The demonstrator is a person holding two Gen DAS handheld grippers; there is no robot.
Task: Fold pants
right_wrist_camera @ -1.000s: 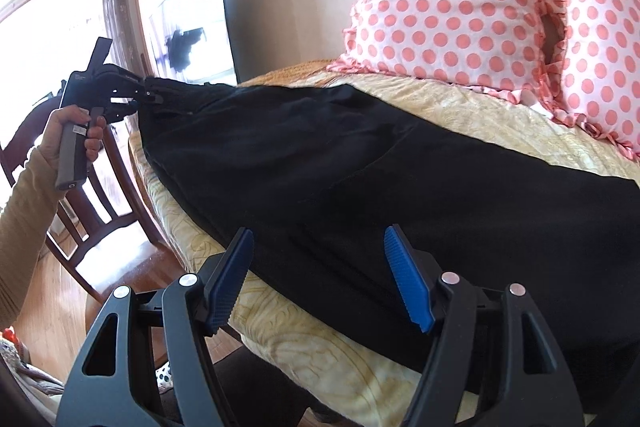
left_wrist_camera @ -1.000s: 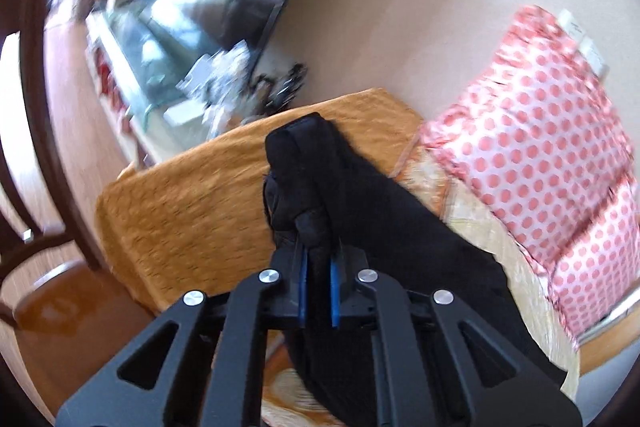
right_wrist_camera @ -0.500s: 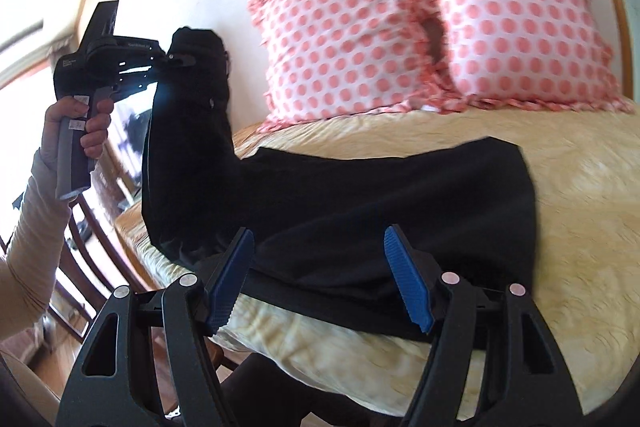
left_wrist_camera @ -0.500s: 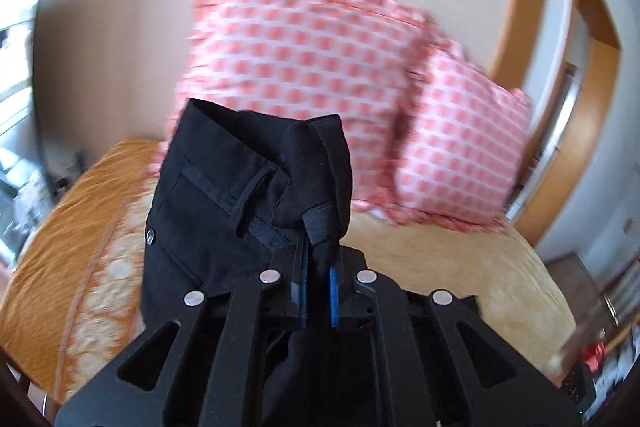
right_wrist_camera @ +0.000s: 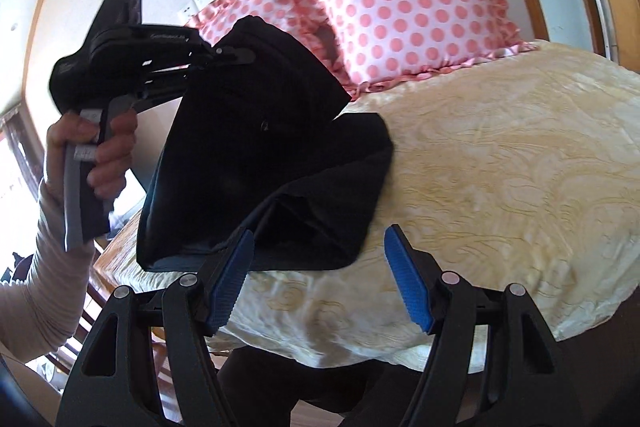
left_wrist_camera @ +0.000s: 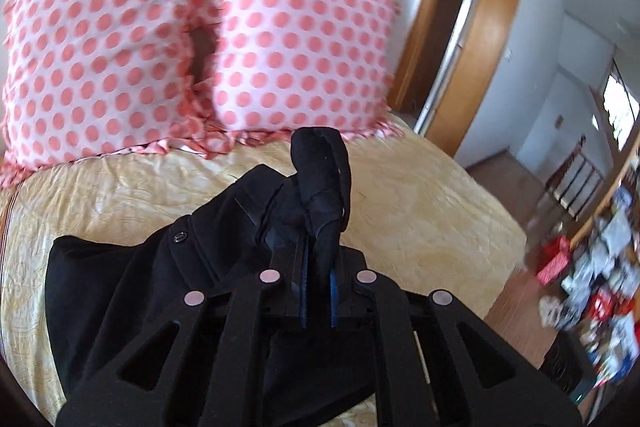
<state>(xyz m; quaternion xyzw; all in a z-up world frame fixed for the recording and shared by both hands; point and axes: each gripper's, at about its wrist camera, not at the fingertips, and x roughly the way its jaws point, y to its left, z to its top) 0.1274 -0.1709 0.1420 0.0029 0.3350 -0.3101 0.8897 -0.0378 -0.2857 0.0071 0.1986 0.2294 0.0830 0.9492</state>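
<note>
The black pants (right_wrist_camera: 256, 163) lie on the yellow bedspread (right_wrist_camera: 500, 155), with the waistband end lifted and carried over the lower part. My left gripper (left_wrist_camera: 318, 259) is shut on the waistband fabric (left_wrist_camera: 320, 183); a button (left_wrist_camera: 179, 237) shows to its left. In the right wrist view the left gripper (right_wrist_camera: 228, 55) holds the waistband up in the air, above the lying half. My right gripper (right_wrist_camera: 320, 279) is open and empty, at the bed's near edge just in front of the pants' fold.
Two pink polka-dot pillows (left_wrist_camera: 200, 39) lean at the head of the bed. A wooden door frame (left_wrist_camera: 472, 39) and a cluttered shelf (left_wrist_camera: 592, 287) are to the right. A wooden chair (right_wrist_camera: 96, 299) stands by the bed's left side.
My left gripper has swung the waistband up and across toward the pillows' side, folding the pants over themselves. My right gripper stayed open near the bed's edge.
</note>
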